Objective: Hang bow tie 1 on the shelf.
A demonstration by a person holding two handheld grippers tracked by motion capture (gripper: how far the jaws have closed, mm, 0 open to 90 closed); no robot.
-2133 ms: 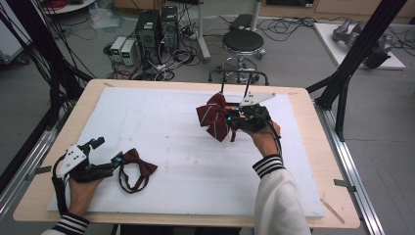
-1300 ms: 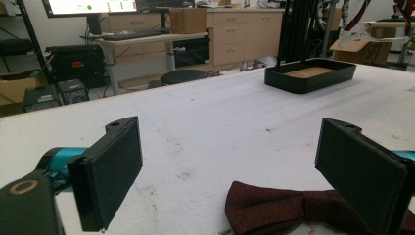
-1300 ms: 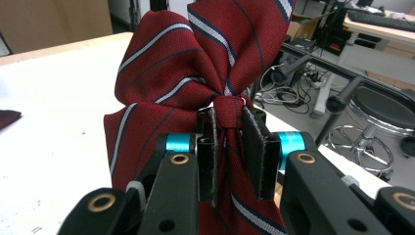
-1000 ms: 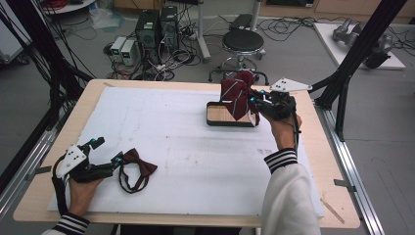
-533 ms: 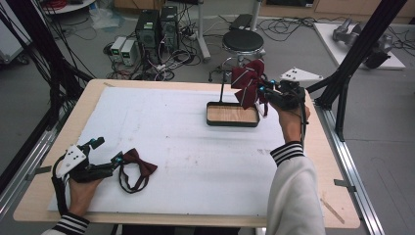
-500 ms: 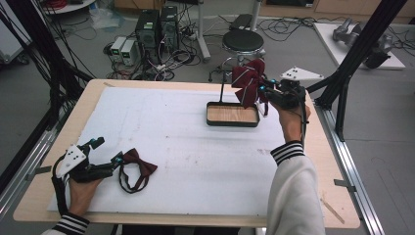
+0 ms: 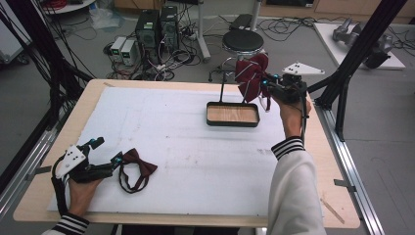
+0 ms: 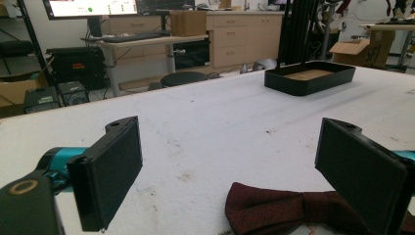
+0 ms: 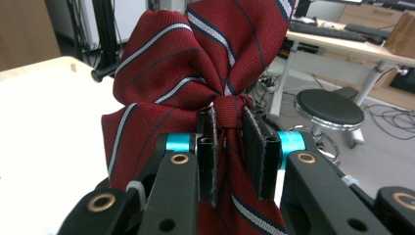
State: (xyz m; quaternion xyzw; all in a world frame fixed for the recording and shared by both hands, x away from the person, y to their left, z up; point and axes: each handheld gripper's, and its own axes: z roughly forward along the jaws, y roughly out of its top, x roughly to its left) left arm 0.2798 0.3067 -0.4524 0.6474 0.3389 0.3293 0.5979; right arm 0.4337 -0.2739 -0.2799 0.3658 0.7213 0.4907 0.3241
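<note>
My right gripper point(image 7: 264, 85) is shut on the knot of a dark red striped bow tie point(image 7: 250, 76) and holds it in the air above the far right side of the table, just past a black tray point(image 7: 232, 122) with a wooden floor. In the right gripper view the striped bow tie point(image 9: 195, 73) fans out above the gripper point(image 9: 234, 147), whose pads pinch its knot. My left gripper point(image 7: 110, 164) rests open at the front left, beside a plain dark red bow tie point(image 7: 139, 164) with a looped strap. In the left gripper view that bow tie point(image 8: 293, 208) lies between the wide-open jaws.
A white sheet point(image 7: 186, 147) covers most of the wooden table. A thin black post point(image 7: 222, 88) rises from the tray's far edge. A stool point(image 7: 243, 41) and computer cases point(image 7: 159, 27) stand on the floor beyond the table, and a black frame leg point(image 7: 350, 63) slants at right.
My right gripper has carried the striped bow tie up and to the far right, from over the middle of the table to beyond the tray. The left gripper and plain bow tie have stayed put.
</note>
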